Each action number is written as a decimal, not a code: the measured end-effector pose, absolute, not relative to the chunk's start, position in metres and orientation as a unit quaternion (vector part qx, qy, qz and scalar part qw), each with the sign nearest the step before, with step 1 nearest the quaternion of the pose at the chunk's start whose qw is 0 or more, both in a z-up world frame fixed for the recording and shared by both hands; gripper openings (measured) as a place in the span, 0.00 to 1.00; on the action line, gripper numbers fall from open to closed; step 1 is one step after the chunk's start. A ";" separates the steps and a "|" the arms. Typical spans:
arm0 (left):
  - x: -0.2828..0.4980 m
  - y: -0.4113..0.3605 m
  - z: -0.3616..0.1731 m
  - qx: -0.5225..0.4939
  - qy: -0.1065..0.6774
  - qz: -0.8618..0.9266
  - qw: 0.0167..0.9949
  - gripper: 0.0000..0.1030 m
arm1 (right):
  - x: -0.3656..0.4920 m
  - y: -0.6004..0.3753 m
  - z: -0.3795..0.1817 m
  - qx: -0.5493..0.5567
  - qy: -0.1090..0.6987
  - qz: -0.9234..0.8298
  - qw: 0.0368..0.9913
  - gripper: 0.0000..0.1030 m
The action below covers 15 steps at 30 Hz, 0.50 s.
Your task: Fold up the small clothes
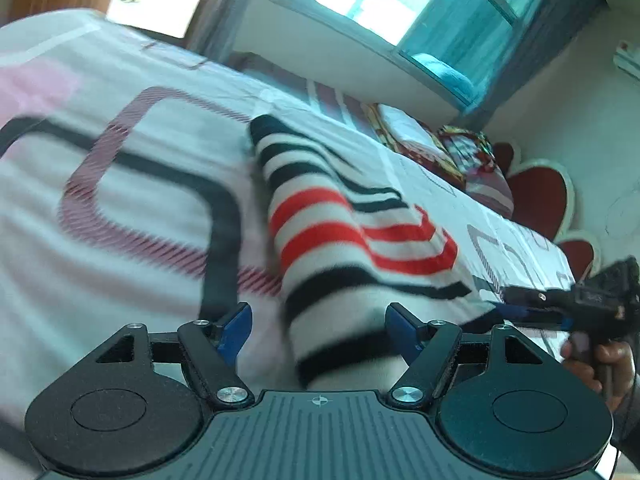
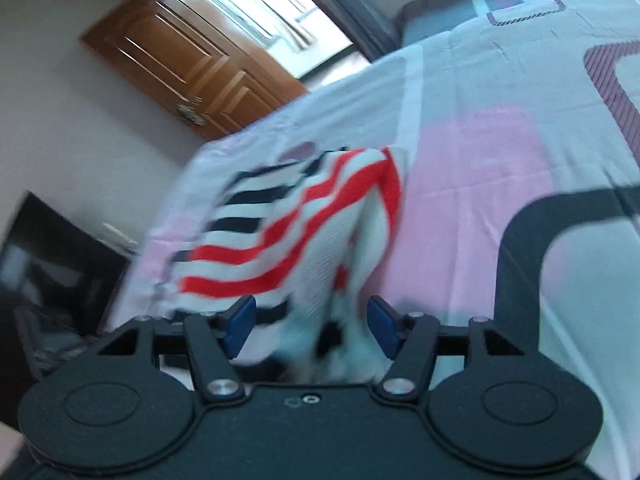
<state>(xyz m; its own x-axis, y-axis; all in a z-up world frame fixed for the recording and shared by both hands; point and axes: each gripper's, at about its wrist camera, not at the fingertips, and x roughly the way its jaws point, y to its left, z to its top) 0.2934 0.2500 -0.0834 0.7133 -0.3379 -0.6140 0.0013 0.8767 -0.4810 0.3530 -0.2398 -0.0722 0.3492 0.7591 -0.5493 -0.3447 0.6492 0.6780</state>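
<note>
A small knitted garment [image 1: 320, 216] with white, black and red stripes lies rumpled on the bed sheet [image 1: 140, 240]. My left gripper [image 1: 320, 330] hovers over its near end, open, with the cloth between the blue pads [image 1: 236, 328] and no grip showing. The right gripper [image 1: 516, 306], held by a hand [image 1: 600, 360], reaches the garment's right edge in the left wrist view. In the right wrist view the same garment [image 2: 280, 232] bunches up in front of the right gripper [image 2: 311, 326]. Its jaws stand apart, with blurred cloth between them, not pinched.
The sheet [image 2: 480, 200] is white and pink with black and maroon rounded squares. Pillows and folded bedding [image 1: 460, 152] lie at the head, by a red heart-shaped headboard [image 1: 540, 192]. A wooden door [image 2: 192, 64] and dark furniture [image 2: 48, 260] stand beyond the bed's edge.
</note>
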 end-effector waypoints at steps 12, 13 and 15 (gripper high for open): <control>0.267 0.224 -0.083 -0.215 0.367 -0.107 0.899 0.71 | 0.316 -0.215 -0.060 0.146 0.448 0.343 0.813 0.08; 0.266 0.226 -0.083 -0.216 0.366 -0.105 0.899 0.71 | 0.315 -0.219 -0.056 0.144 0.445 0.343 0.815 0.08; 0.268 0.228 -0.091 -0.211 0.379 -0.090 0.897 0.71 | 0.317 -0.218 -0.062 0.130 0.456 0.333 0.815 0.08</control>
<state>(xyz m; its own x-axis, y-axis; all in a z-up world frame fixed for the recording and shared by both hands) 0.2682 0.2280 -0.0907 0.6971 -0.3207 -0.6412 0.0014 0.8950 -0.4461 0.3174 -0.2180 -0.0623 0.3624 0.6614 -0.6567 -0.4251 0.7443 0.5150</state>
